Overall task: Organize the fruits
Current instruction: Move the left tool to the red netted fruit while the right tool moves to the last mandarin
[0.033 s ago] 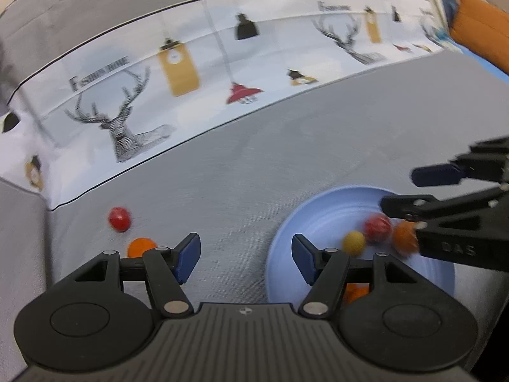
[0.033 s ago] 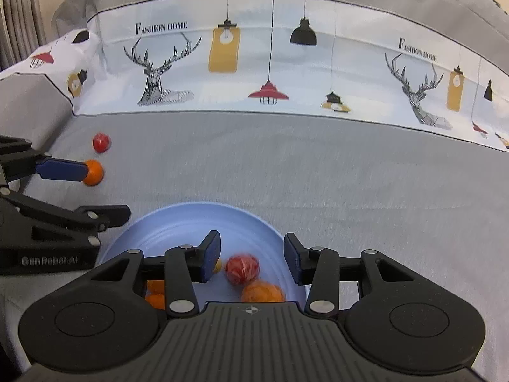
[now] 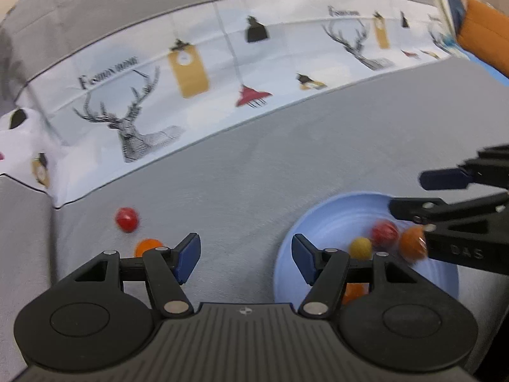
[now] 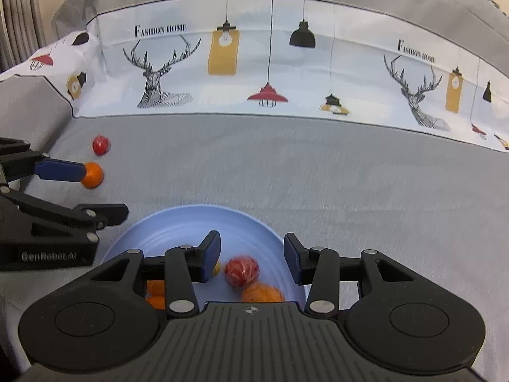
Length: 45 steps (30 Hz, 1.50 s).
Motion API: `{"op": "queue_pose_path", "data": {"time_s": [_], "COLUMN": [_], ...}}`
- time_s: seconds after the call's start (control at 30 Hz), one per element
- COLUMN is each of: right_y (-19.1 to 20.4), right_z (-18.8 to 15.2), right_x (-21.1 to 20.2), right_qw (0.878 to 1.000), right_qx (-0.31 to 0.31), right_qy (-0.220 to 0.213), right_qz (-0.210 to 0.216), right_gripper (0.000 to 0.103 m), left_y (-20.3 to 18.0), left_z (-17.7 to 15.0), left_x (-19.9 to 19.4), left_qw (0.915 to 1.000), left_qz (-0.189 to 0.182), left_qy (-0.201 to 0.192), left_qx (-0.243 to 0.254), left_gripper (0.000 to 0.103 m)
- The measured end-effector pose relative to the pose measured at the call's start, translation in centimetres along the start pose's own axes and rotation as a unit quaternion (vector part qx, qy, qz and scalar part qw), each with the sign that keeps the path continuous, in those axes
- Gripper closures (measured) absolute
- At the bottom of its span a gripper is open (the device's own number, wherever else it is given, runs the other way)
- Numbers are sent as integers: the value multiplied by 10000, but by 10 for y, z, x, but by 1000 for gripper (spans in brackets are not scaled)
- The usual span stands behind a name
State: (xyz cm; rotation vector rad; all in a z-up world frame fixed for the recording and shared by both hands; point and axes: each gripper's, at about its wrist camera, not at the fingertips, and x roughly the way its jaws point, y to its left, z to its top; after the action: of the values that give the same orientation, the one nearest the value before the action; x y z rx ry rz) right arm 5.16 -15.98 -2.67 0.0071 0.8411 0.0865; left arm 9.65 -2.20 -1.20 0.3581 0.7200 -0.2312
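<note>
"While both sets of jaws are opening, is either one carrying anything?"

"No. The right gripper [image 4: 252, 258] hangs over the blue plate [image 4: 191, 213] with its pads spreading and nothing pressed between them. A red fruit [image 4: 242, 270] lies on the plate right below that gap, a little smeared, so I'd guess it is rolling to a rest."

"And the left gripper [image 3: 246, 258]?"

"Also released and widening, with only grey cloth [image 3: 286, 159] between its pads. A loose orange fruit [image 3: 148, 245] sits just beside its outer finger, and a loose red fruit [image 3: 127, 219] lies a bit further off, both well apart from the plate."

"So where does that leave the job?"

"Most of the fruit is gathered. The plate holds the red one, an orange fruit [image 4: 262, 293] beside it, a small yellow fruit [image 3: 360, 247] and more orange pieces half hidden behind the fingers. I'd say two stragglers remain, and the left side is readying for the orange one."

"What will they be like to handle?"

"They are small, round and smooth-skinned, so they could roll or squirt out of a pinch. The woven cloth is soft and should slow them. The plate is shallow, smooth and ringed, probably plastic, so fruit slides about inside. A printed fabric [image 4: 254, 63] with deer and lamps rises behind"
</note>
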Motion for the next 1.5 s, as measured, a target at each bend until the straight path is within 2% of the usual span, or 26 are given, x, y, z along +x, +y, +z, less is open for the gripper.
{"op": "queue_pose_path", "data": {"time_s": [0.03,0.07,0.1,0.13,0.17,0.2,0.37,0.53,0.6,0.67,0.77,0.93,1.1,1.2,1.37,1.5], "right_y": [0,0,0,0,0,1,4,9,12,16,25,49,87,110,141,159], "right_z": [1,1,2,2,3,3,6,8,8,9,12,17,23,27,35,38], "right_x": [-1,-1,-2,-2,-3,-3,-4,-4,-5,-6,-10,-11,0,13,43,73], "right_qw": [10000,10000,10000,9999,9999,9999,9997,9993,9989,9984,9967,9922,9860,9828,9796,9789], "right_qx": [17,35,57,67,72,75,95,97,80,45,49,-17,-231,-247,-278,-464], "right_qy": [-30,-51,-74,-92,-113,-136,-227,-336,-387,-394,-466,-640,-709,-675,-597,-456], "right_qz": [-1,4,12,17,25,33,73,156,243,398,657,1067,1495,1700,1898,1936], "right_gripper": [57,57,57,57,57,57,57,57,64,78,85,85,87,90,90,89], "left_y": [2,5,6,8,10,12,29,64,78,89,102,111,126,147,183,193], "left_z": [1,2,3,4,5,6,14,18,19,20,23,28,27,23,10,6], "left_x": [-1,-4,-4,-5,-7,-8,-14,4,12,19,26,36,39,39,44,52], "left_qw": [10000,9998,9996,9993,9988,9983,9955,9931,9909,9886,9863,9856,9825,9744,9533,9481], "left_qz": [52,144,218,307,405,470,691,810,905,1025,1164,1286,1290,1351,1377,1080], "left_qy": [-36,-104,-152,-201,-260,-325,-606,-223,-98,-27,-2,29,87,131,396,495], "left_qx": [-31,-61,-64,-62,-64,-65,-212,-822,-994,-1107,-1166,-1095,-1341,-1793,-2660,-2949], "left_gripper": [37,47,62,70,81,87,88,88,88,88,88,88,91,96,97,96]}}
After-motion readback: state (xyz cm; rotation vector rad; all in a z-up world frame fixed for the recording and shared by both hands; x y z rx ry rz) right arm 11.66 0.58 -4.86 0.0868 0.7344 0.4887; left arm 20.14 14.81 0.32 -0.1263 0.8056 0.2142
